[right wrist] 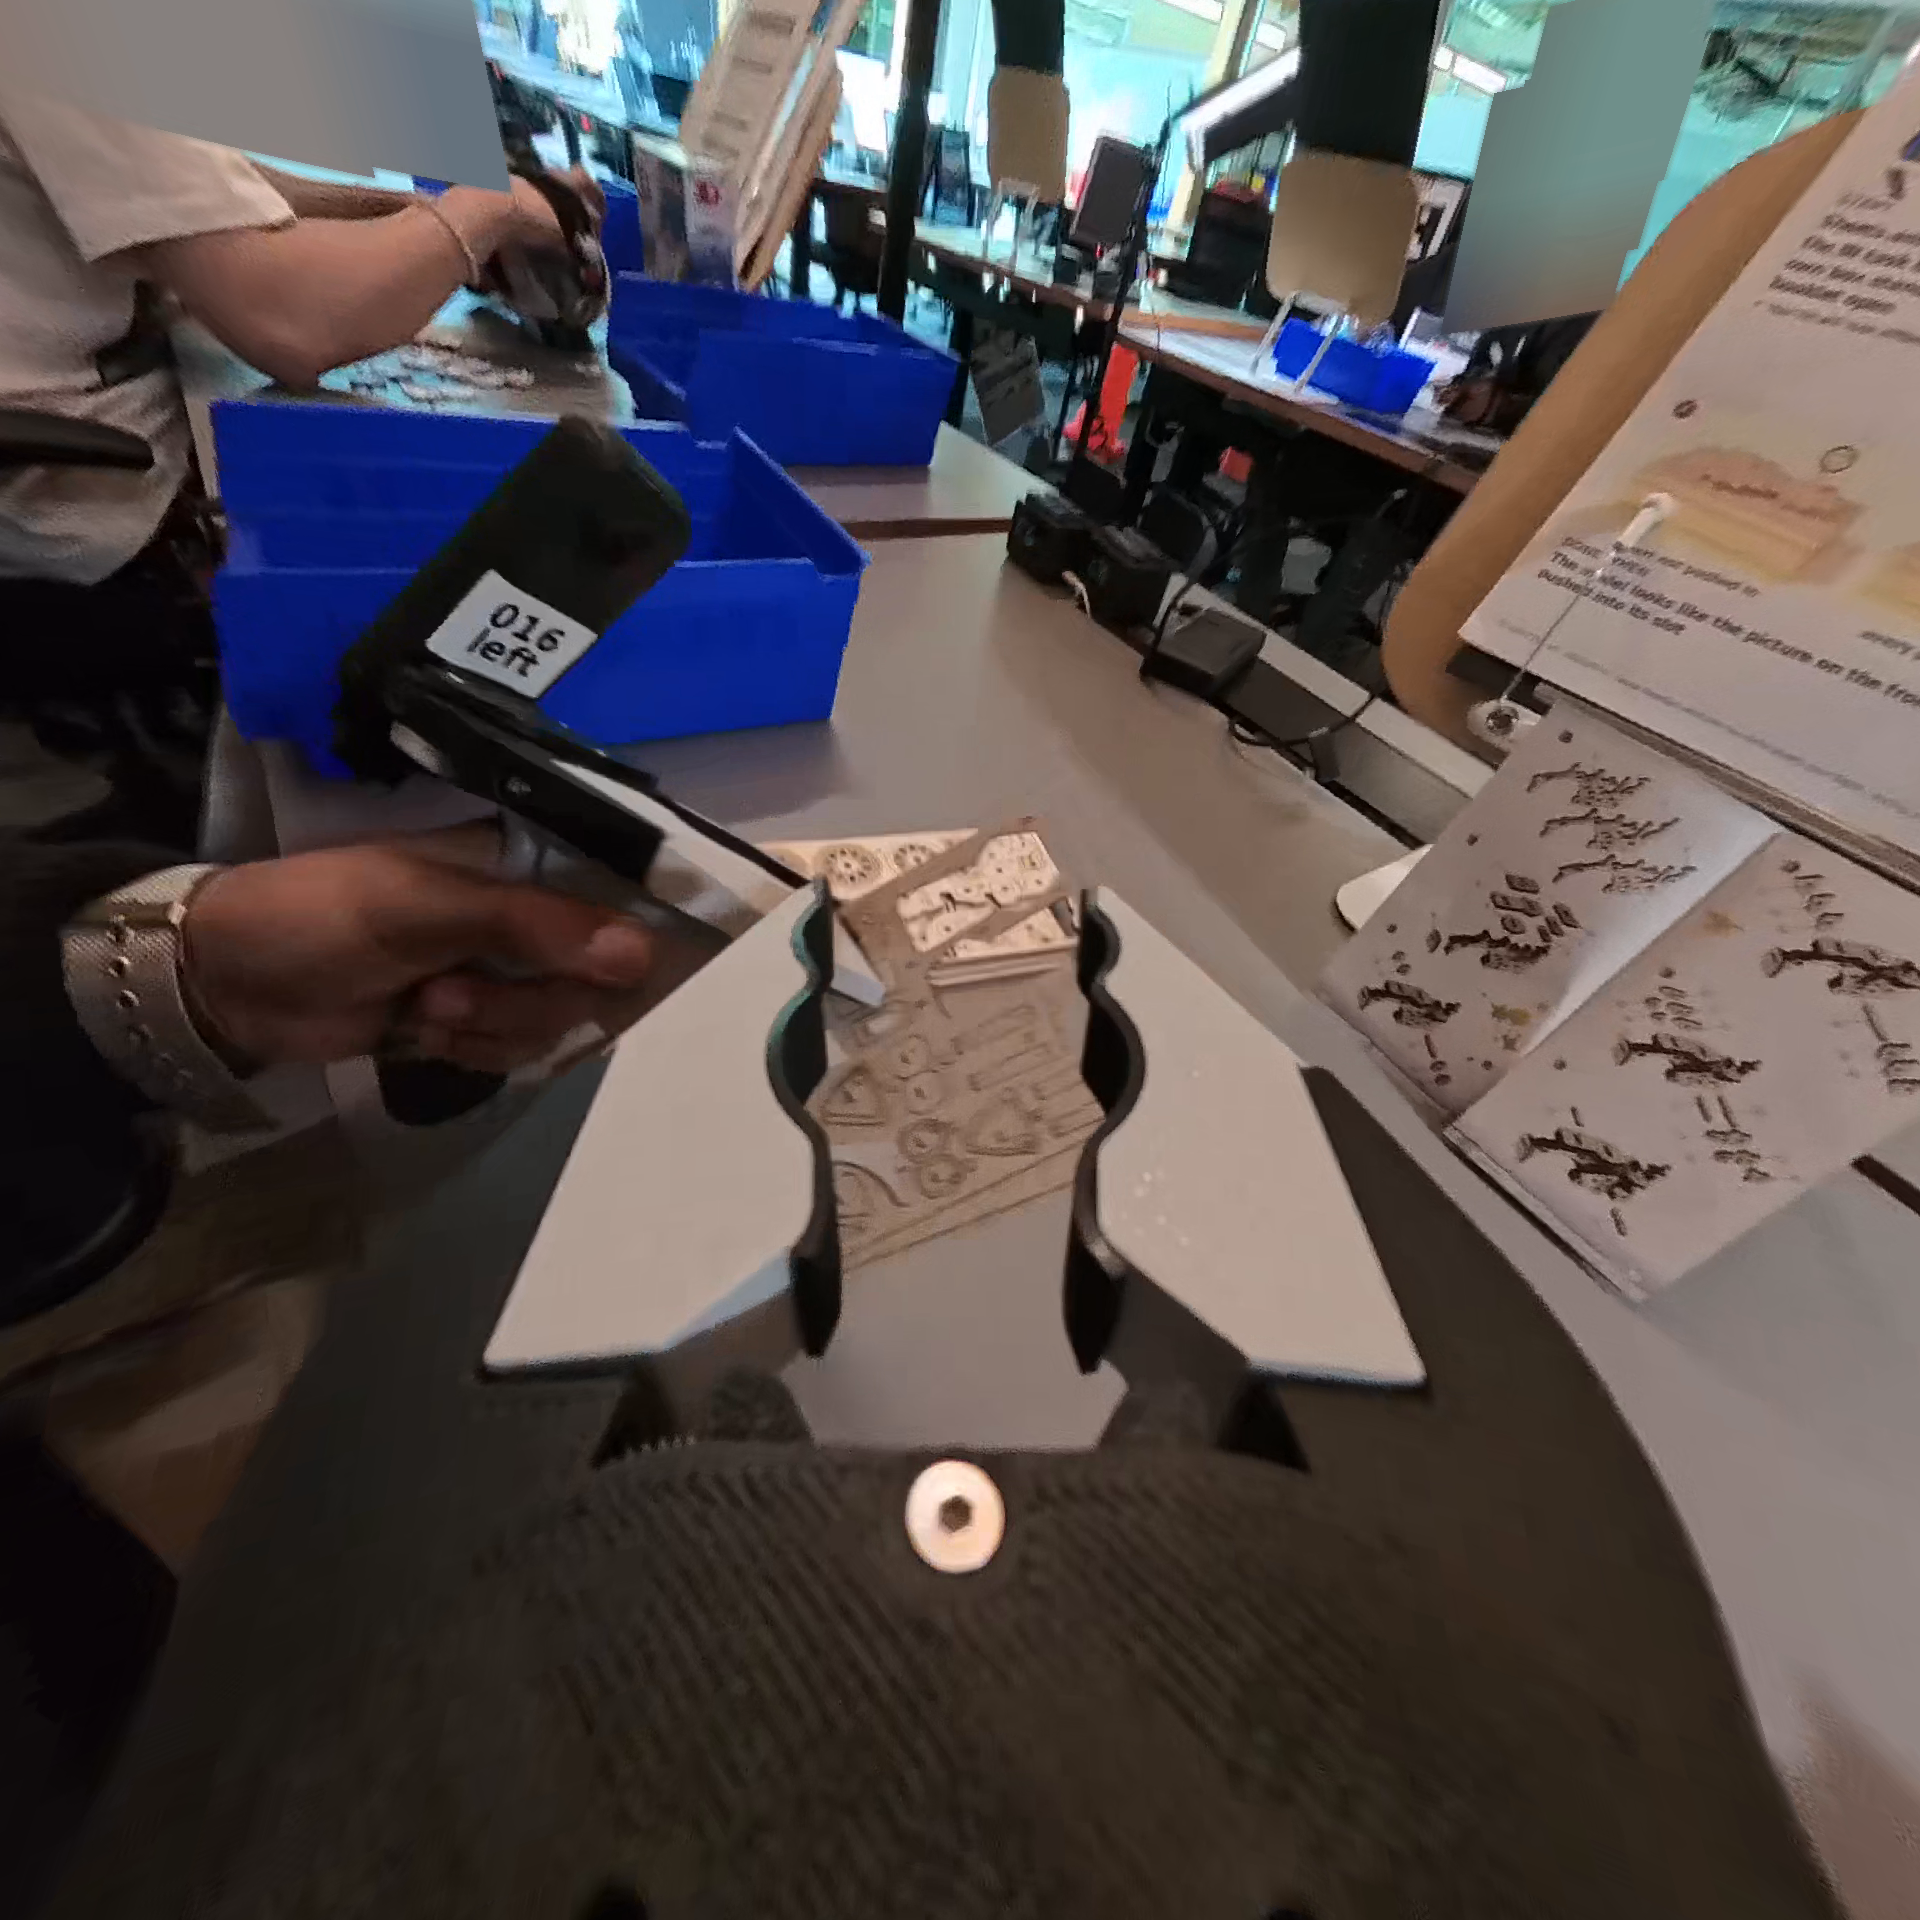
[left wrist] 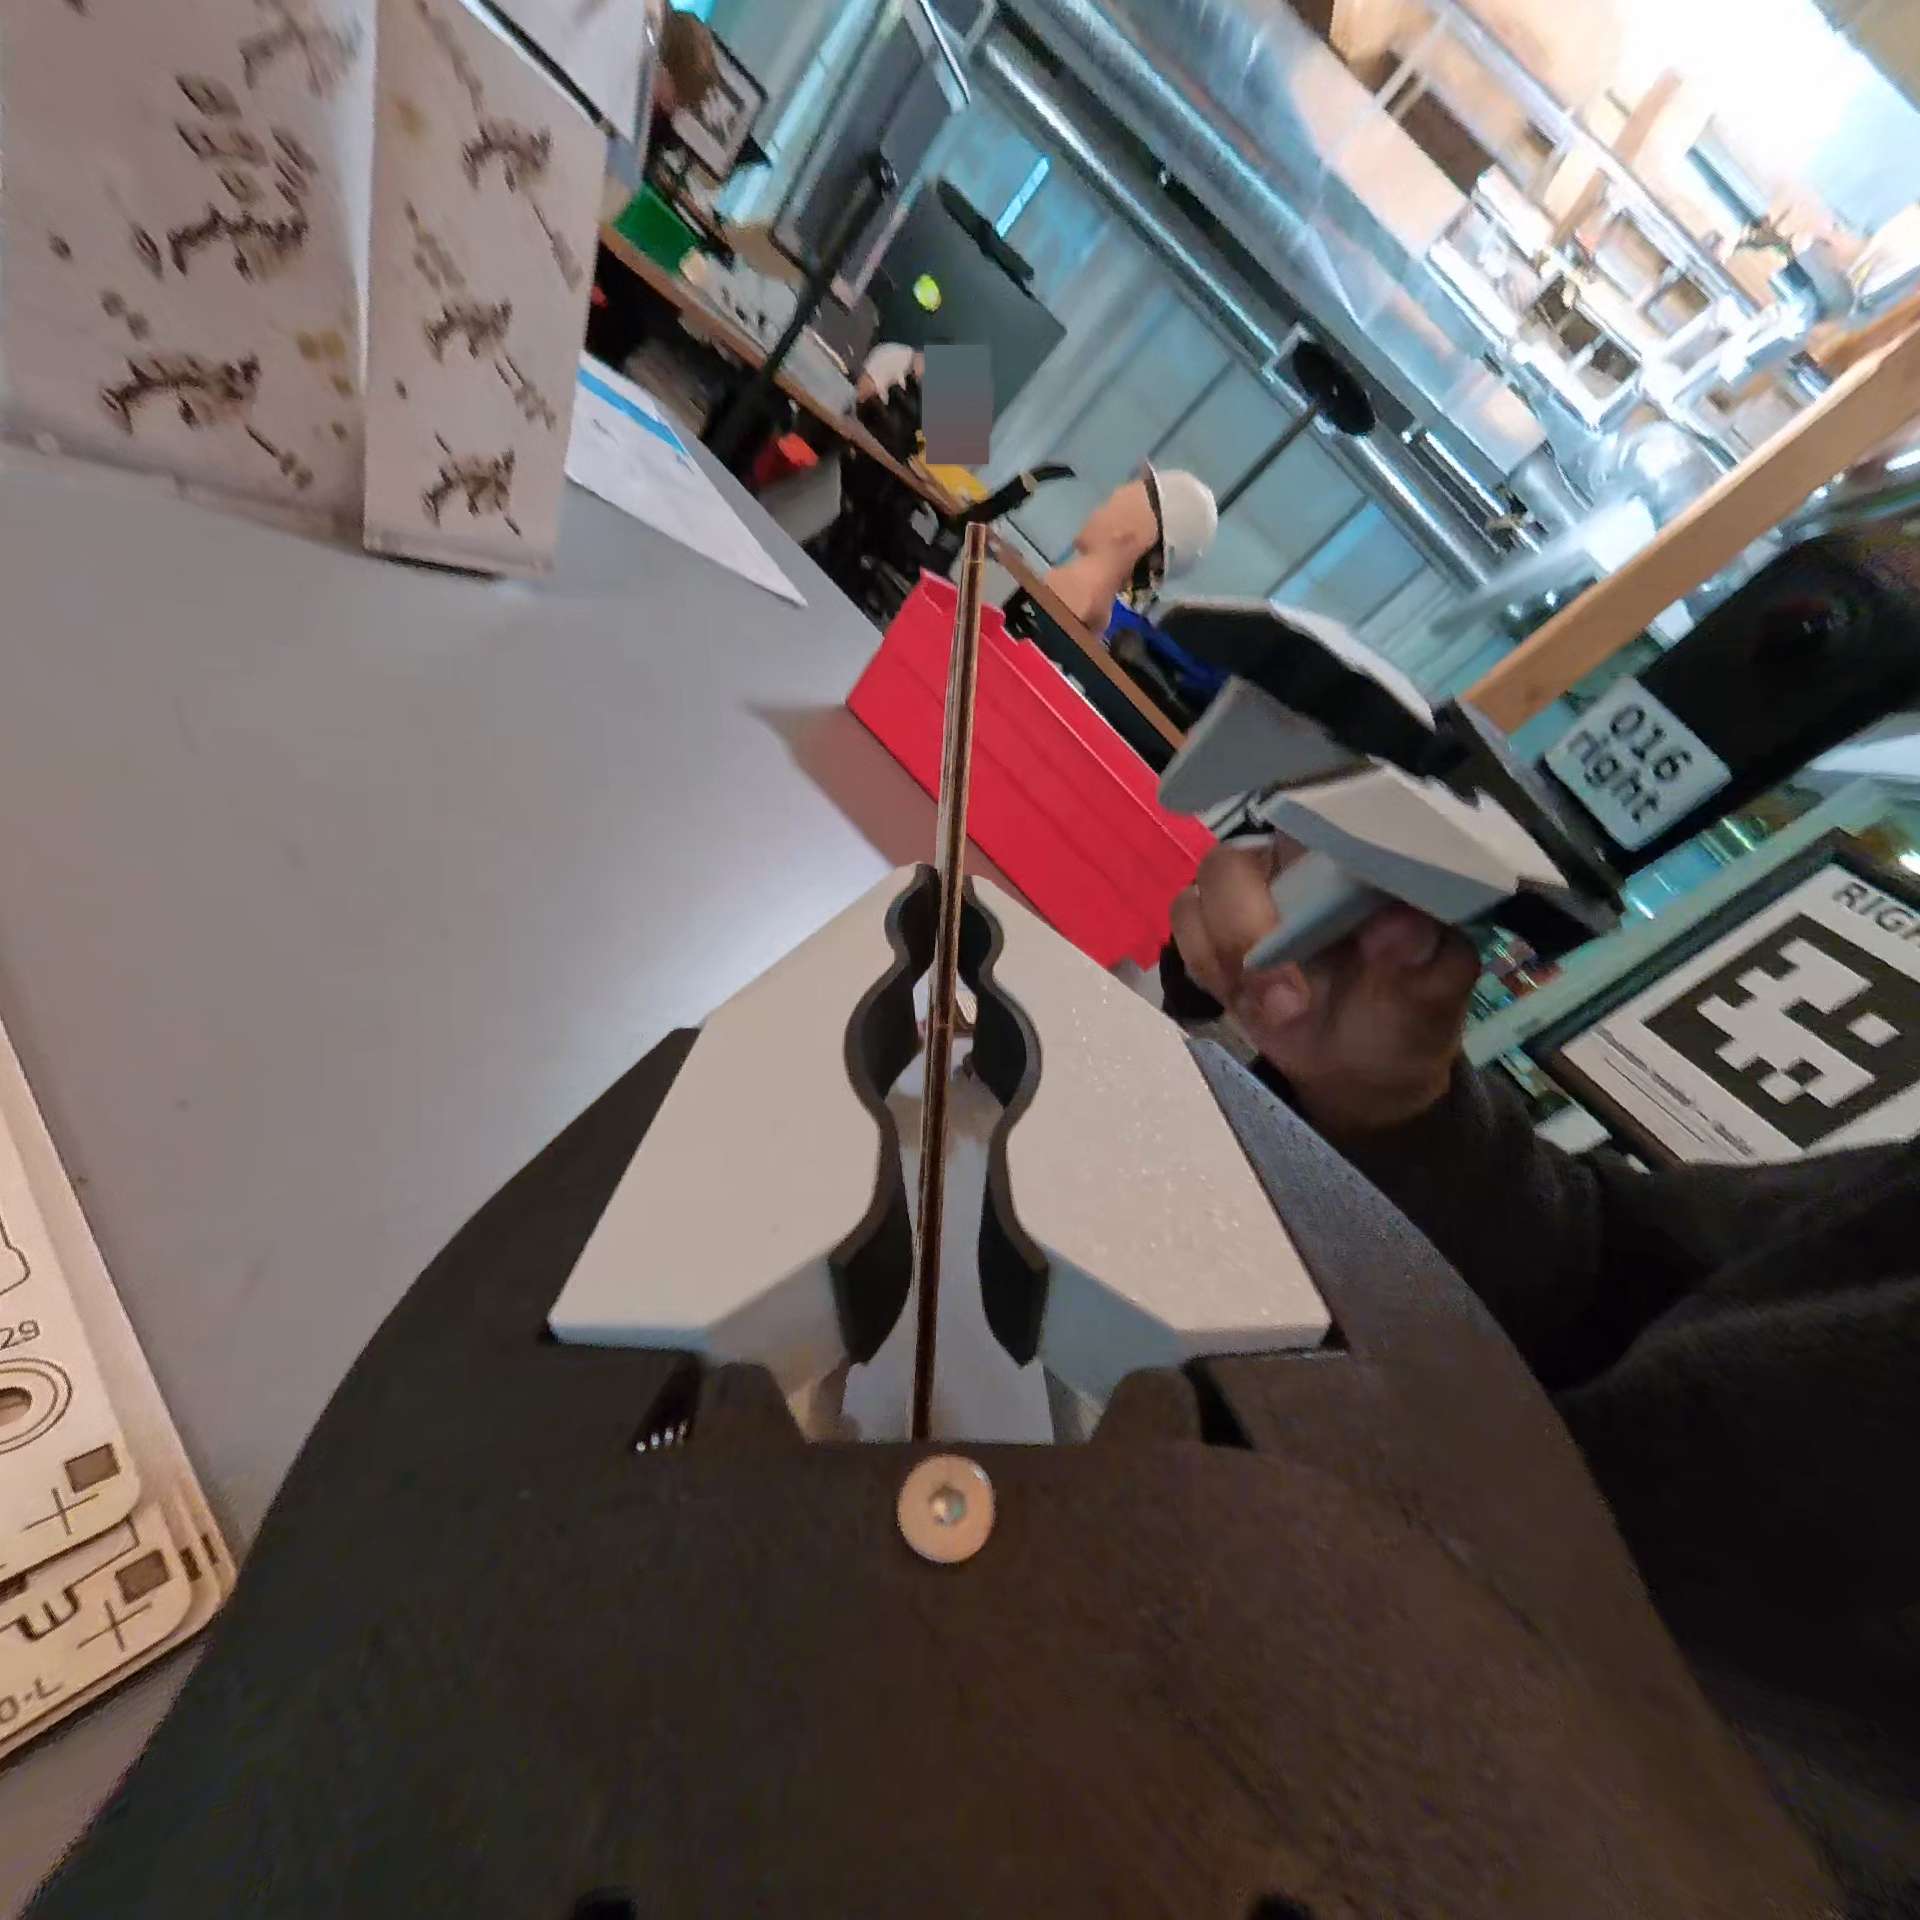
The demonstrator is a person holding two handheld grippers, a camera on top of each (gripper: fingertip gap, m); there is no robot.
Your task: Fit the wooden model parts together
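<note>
A red bin (left wrist: 1023, 774) stands on the grey table (left wrist: 416, 831) in the left wrist view, beyond the left tool (left wrist: 943, 925); its inside is turned away, so what it holds cannot be told; in the right wrist view several blue bins (right wrist: 540, 613) stand at the far left of the table (right wrist: 987, 686), the nearest open-topped with nothing visible inside from this angle, and a seated person (right wrist: 94, 312) beside them reaches over small pale pieces on the surface; the left tool is closed tight on a thin wooden sheet (left wrist: 951, 831), seen edge-on, which runs up between the fingers and stands out well past the tips; in the right wrist view that same sheet (right wrist: 987, 894) shows flat, pale and covered with cut part outlines, held at the tip of the left tool (right wrist: 831, 935), with a hand (right wrist: 416, 966) wrapped round the handle; below it another wooden parts sheet (right wrist: 956, 1122) lies on the table, seen through the gap of the right tool (right wrist: 956, 935); the right tool is spread wide with nothing between its fingers, and the held sheet sits just beyond its tips, apart from them; from the left wrist view the right tool (left wrist: 1226, 748) hangs off to the right, clear of the sheet; folded instruction leaflets (right wrist: 1621, 997) stand at the right of the table, and more wooden sheets (left wrist: 73, 1486) lie stacked at the left edge.
</note>
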